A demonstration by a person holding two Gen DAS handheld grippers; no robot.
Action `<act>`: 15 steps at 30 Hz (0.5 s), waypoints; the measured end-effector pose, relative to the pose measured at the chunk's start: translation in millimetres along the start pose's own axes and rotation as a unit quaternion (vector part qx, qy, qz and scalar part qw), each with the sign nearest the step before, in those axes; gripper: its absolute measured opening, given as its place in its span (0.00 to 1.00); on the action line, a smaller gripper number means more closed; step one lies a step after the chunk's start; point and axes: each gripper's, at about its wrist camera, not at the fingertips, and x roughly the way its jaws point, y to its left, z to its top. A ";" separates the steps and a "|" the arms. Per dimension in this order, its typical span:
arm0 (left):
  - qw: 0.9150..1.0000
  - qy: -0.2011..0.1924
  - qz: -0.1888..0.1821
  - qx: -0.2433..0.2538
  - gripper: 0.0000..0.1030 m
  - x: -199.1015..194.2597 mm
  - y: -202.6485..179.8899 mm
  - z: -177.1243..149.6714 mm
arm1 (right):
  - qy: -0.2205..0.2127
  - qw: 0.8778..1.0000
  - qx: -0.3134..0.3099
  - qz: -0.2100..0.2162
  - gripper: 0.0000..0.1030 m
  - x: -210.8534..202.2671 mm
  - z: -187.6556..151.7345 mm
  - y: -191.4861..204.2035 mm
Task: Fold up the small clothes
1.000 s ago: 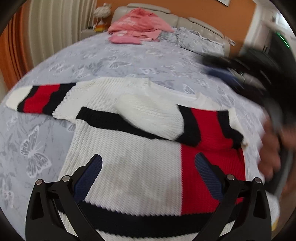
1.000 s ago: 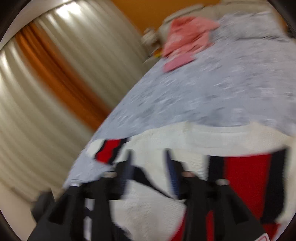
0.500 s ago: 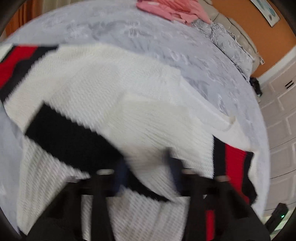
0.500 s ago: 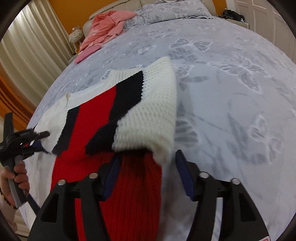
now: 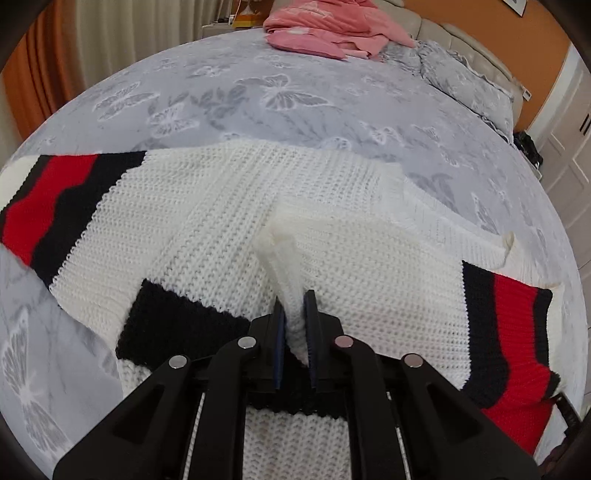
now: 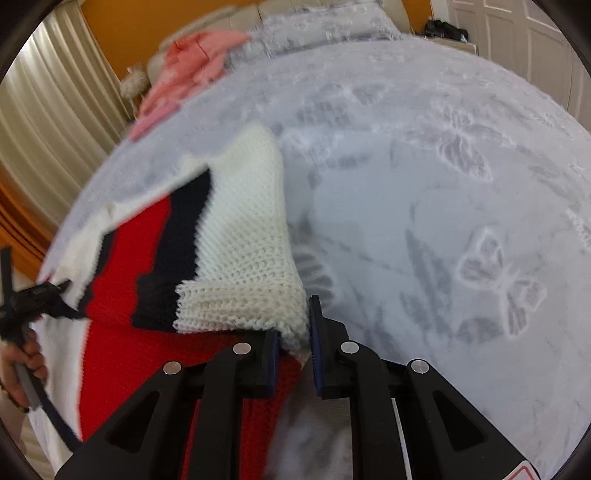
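Sweater [image 5: 229, 221]: spread flat on grey bedspread [image 5: 258, 99], nearer than pink clothes [image 5: 325, 33] | Left gripper [image 5: 294, 314]: clenched on raised white fold at sweater's middle | Right gripper [image 6: 294, 332]: jaws just closed, pinching white cuff [image 6: 240, 306] of folded-over sleeve at sweater's right edge

A grey bedspread [image 5: 280, 96] printed with pale butterflies fills most of both views. At twelve o'clock in the left wrist view a heap of pink clothes [image 5: 332, 33] lies on it; a matching grey pillow [image 5: 469, 81] sits at two o'clock against a cream padded headboard [image 5: 476, 40]. Cream and orange curtains [image 5: 66, 48] hang at ten o'clock, white panelled doors [image 6: 517, 37] at one o'clock in the right wrist view
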 end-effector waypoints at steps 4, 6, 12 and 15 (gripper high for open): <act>0.995 -0.012 -0.071 -0.072 0.32 -22.5 31.4 3.6 | 0.001 1.000 0.016 -0.010 0.34 -32.8 -2.7 12.9; 0.991 -0.053 -0.076 -0.097 0.71 -48.5 62.8 1.9 | -0.019 1.000 -0.003 -0.009 0.41 -64.5 -20.9 22.9; 0.956 -0.129 0.035 -0.260 0.90 -88.6 229.5 16.8 | -0.002 0.998 -0.056 0.016 0.63 -121.0 -108.9 70.8; 0.921 -0.122 0.072 -0.364 0.90 -85.9 316.6 22.8 | 0.041 0.997 -0.047 0.051 0.63 -123.5 -145.8 90.8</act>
